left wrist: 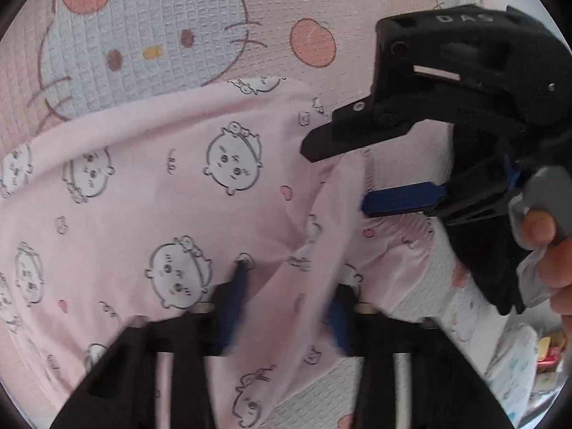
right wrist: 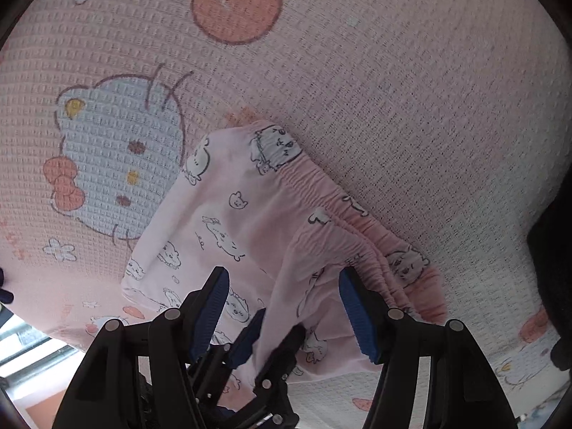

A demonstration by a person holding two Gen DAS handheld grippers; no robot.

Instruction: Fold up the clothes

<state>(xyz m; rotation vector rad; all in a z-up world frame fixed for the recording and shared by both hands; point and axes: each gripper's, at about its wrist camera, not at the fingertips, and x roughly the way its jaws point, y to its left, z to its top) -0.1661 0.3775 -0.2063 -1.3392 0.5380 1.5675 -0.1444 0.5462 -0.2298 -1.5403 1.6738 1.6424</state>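
On the pink cartoon-print blanket (right wrist: 411,82), pink shorts (right wrist: 250,214) lie bunched; left tongs (left wrist: 289,304) and right tongs (right wrist: 282,307) both spread wide over the fabric.

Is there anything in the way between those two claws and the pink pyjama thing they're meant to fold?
Nothing visible. Both claws are already at the pink garment: the left claw straddles a raised fold, and the right claw is open beside the gathered waistband. Only the blanket lies beneath.
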